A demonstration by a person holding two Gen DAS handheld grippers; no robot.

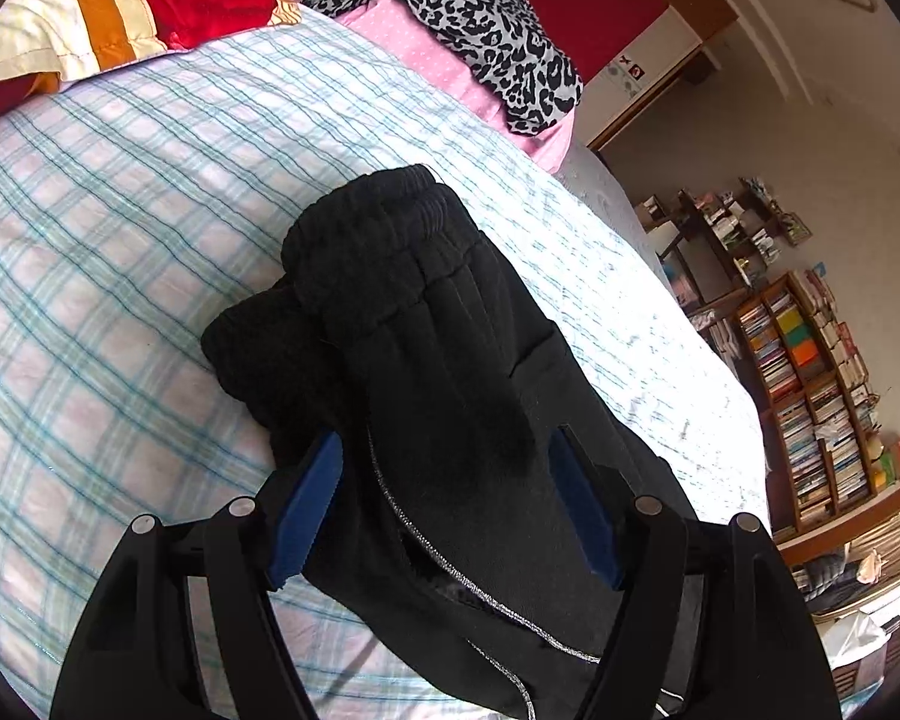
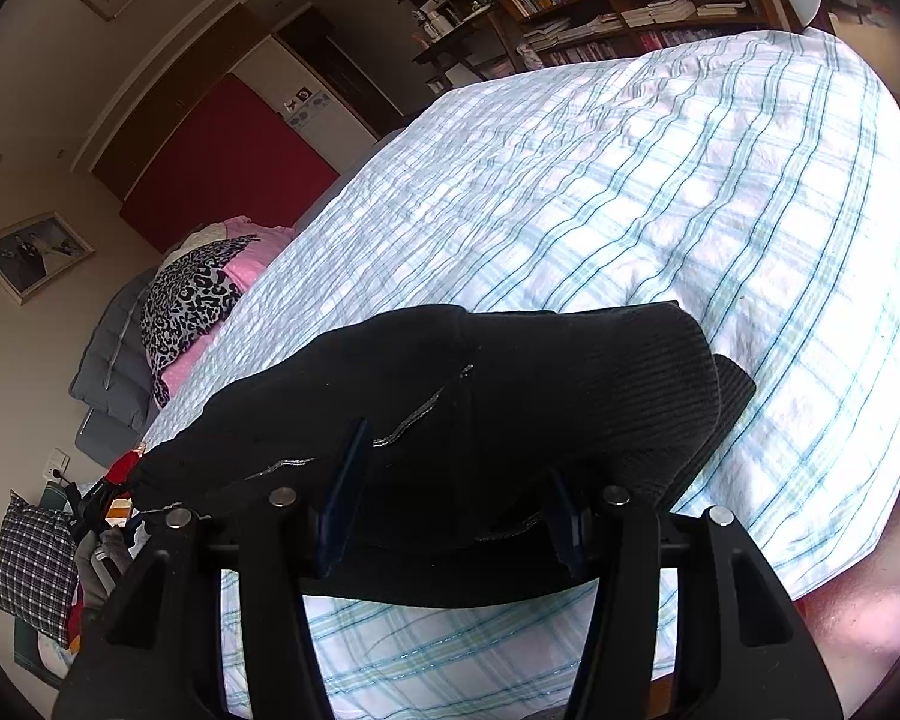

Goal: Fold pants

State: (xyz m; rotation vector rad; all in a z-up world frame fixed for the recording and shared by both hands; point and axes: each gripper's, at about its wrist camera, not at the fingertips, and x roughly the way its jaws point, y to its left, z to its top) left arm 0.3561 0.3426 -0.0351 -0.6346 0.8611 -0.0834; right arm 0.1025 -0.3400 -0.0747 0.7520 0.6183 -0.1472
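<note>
Fleece, black and matte, makes up the folded pants [image 1: 450,360], a thick bundle lying on the plaid bedspread [image 1: 120,240] of crinkled white cotton crossed by teal lines. In the left wrist view the ribbed elastic waistband points toward twelve o'clock and a thin silver zipper runs toward six. The left gripper [image 1: 444,504] stands released, its blue pads wide on either side of the fabric. From the right wrist view the pants [image 2: 510,384] fill the centre; whether the right gripper [image 2: 456,498] is clenched on them or loose, I cannot tell. A leopard-print cloth [image 1: 492,24] lies on pink fabric at one o'clock.
</note>
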